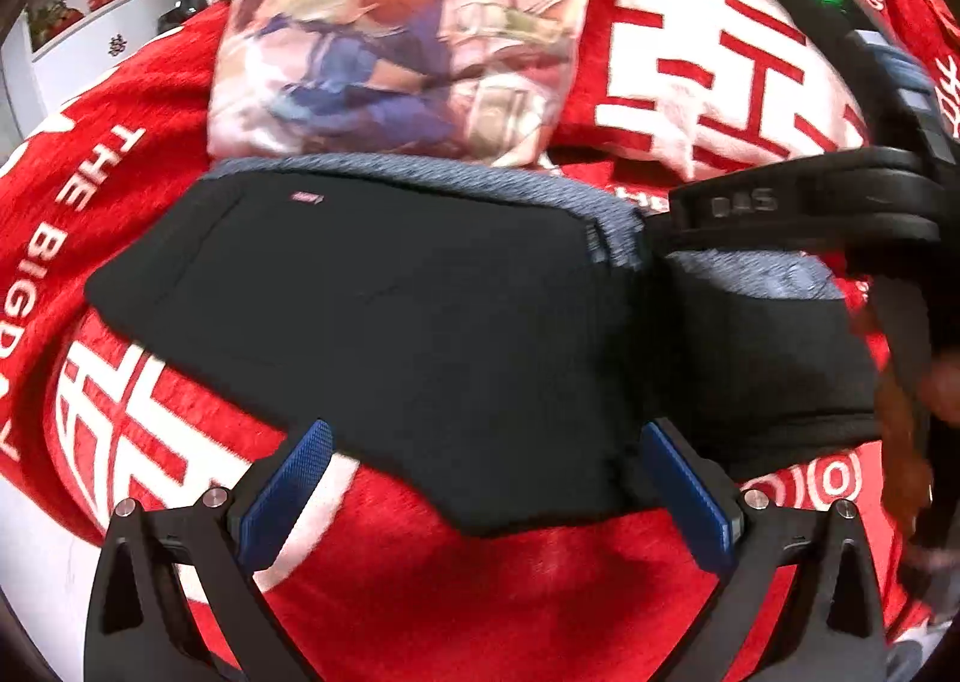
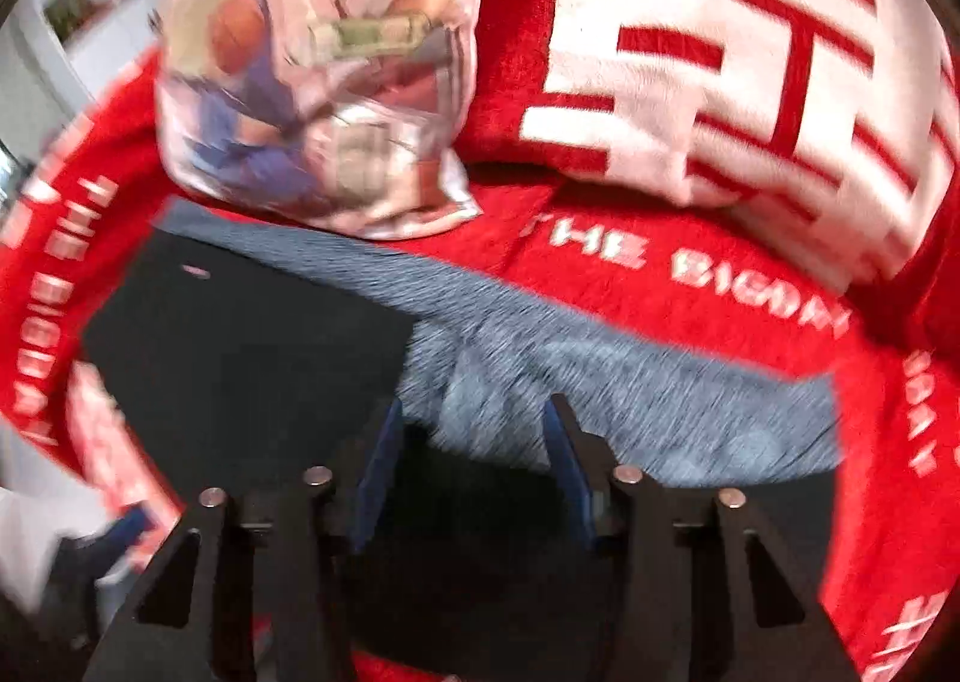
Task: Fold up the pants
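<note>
Blue-padded left gripper (image 1: 477, 487) and right gripper (image 2: 474, 460) are held open and empty over black pants (image 1: 384, 322), folded on the red blanket (image 1: 540, 592) below the printed pillow (image 1: 390, 34); the fold may be snagged undone if the fingers drag.

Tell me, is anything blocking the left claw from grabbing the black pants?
Nothing visible is. The left claw hangs open right over the near edge of the black pants. The cartoon pillow sits behind them, and the right claw is off at their far right end.
</note>
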`<state>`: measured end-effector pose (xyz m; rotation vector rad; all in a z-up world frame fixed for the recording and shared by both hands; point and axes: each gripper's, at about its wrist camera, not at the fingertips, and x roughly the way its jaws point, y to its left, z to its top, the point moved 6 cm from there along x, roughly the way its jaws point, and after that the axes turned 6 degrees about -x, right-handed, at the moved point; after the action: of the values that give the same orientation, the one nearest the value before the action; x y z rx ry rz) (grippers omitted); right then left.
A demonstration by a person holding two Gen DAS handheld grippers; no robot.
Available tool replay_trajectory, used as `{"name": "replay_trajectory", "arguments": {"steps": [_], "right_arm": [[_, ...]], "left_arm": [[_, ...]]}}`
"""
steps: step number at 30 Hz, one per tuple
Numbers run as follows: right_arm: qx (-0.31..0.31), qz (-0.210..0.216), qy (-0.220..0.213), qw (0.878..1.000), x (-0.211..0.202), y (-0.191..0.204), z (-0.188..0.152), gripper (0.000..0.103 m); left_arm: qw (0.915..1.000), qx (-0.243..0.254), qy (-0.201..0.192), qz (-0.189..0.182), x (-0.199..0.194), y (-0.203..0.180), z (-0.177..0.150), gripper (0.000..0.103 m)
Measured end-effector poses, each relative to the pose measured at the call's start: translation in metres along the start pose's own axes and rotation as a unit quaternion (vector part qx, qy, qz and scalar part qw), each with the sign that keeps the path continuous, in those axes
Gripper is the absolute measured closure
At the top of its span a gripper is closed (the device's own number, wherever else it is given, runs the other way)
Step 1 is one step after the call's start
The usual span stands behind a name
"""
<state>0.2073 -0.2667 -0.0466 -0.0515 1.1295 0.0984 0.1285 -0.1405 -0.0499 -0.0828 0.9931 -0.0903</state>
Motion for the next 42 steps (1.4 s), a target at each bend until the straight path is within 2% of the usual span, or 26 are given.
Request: {"name": "replay_trajectory", "arguments": {"steps": [1, 2, 5, 6, 7, 10, 13, 15, 20, 22, 24, 30, 32, 35, 42], "right_arm": [[-0.006, -0.017, 0.015, 1.000, 0.007, 0.001, 0.000, 0.063], [-0.003, -0.015, 0.027, 1.000, 0.013, 0.002, -0.002, 0.080], [0.016, 0.000, 0.035, 0.999, 0.017, 0.002, -0.008, 0.085], [0.021, 0.022, 0.026, 0.999, 0.014, 0.004, -0.008, 0.087], [0.026, 0.046, 0.021, 0.998, 0.011, 0.007, -0.010, 0.095], [0.022, 0.072, 0.018, 0.997, 0.009, 0.017, -0.010, 0.096], [0.028, 0.117, 0.031, 0.992, 0.015, 0.034, -0.012, 0.096], [0.024, 0.112, 0.021, 0.993, 0.010, 0.039, -0.013, 0.096], [0.024, 0.080, -0.031, 0.996, -0.033, 0.022, -0.020, 0.095], [0.023, 0.057, -0.043, 0.997, -0.044, 0.007, -0.027, 0.091], [0.034, 0.039, -0.037, 0.998, -0.046, -0.009, -0.038, 0.083], [0.073, 0.003, 0.013, 0.997, -0.017, -0.036, -0.086, 0.078], [0.058, -0.017, -0.009, 0.998, -0.020, -0.031, -0.094, 0.072], [0.025, -0.036, -0.016, 0.999, -0.026, -0.020, -0.096, 0.063], [0.027, -0.026, -0.022, 0.999, -0.034, -0.021, -0.100, 0.054]], "left_arm": [[1.0000, 0.000, 0.000, 0.003, 0.000, 0.003, -0.002, 0.000], [1.0000, -0.001, 0.001, 0.004, 0.001, 0.007, -0.005, 0.000], [0.9998, -0.017, 0.010, -0.005, 0.004, 0.016, -0.012, 0.000], [0.9997, -0.022, 0.011, -0.007, 0.004, 0.017, -0.013, 0.000], [0.9996, -0.026, 0.011, -0.007, 0.004, 0.019, -0.013, 0.000], [0.9992, -0.036, 0.016, -0.007, 0.007, 0.022, -0.016, 0.000], [0.9989, -0.040, 0.025, -0.008, 0.007, 0.024, -0.019, 0.000], [0.9991, -0.036, 0.021, -0.004, 0.003, 0.026, -0.019, 0.000], [0.9990, -0.037, 0.024, 0.008, 0.001, 0.034, -0.019, 0.000], [0.9988, -0.040, 0.025, 0.010, 0.000, 0.035, -0.019, 0.000], [0.9988, -0.040, 0.024, 0.011, -0.002, 0.034, -0.019, 0.000], [0.9990, -0.029, 0.026, 0.020, -0.010, 0.033, -0.023, 0.000], [0.9988, -0.029, 0.029, 0.025, -0.012, 0.035, -0.025, 0.000], [0.9984, -0.031, 0.035, 0.031, -0.013, 0.039, -0.028, 0.000], [0.9977, -0.037, 0.040, 0.039, -0.017, 0.045, -0.031, 0.000]]}}
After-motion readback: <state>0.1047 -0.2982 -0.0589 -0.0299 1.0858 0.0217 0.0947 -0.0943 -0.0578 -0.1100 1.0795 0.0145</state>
